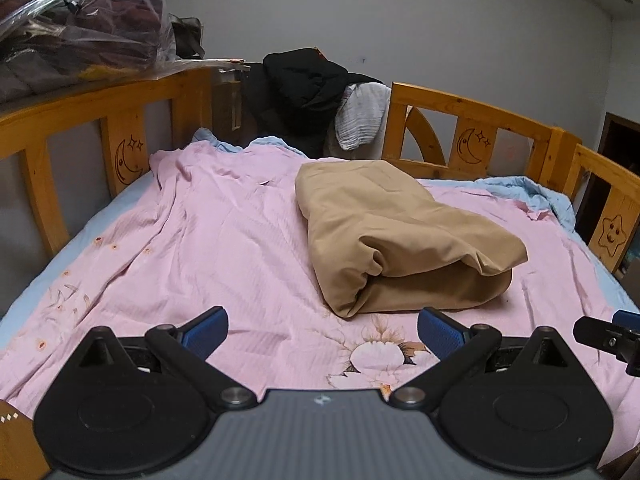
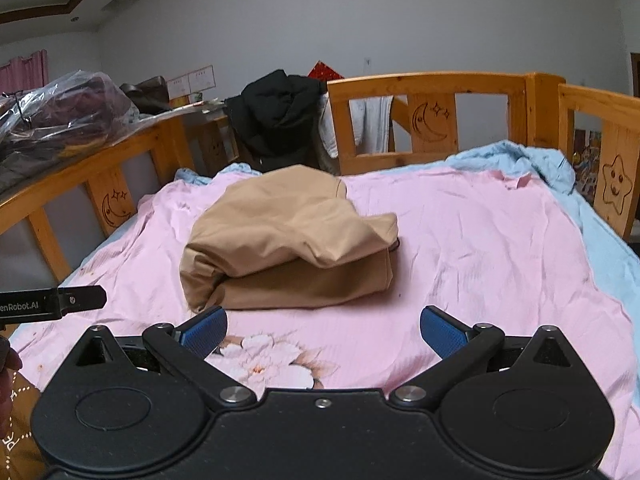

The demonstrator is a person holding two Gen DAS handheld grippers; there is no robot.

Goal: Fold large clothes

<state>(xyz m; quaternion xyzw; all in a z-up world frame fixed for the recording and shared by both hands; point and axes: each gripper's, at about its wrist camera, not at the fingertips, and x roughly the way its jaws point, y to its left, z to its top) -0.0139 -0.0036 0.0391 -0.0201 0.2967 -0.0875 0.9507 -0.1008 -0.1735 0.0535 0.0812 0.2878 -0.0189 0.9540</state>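
Left wrist view: the left claw (image 1: 322,334) is seen spread wide with nothing held, its blue pads (image 1: 204,332) hanging over the pink sheet (image 1: 224,240). Just beyond the right pad, a tan garment (image 1: 400,236) is laid folded into a thick bundle on the sheet, near the middle of the bed. In the right wrist view the right claw (image 2: 323,332) is likewise spread wide and empty, the bundle lying ahead and slightly left of it. A wooden rail (image 2: 432,120) carved with moons and stars is set around the bed; black clothing (image 2: 280,116) is heaped at the far end.
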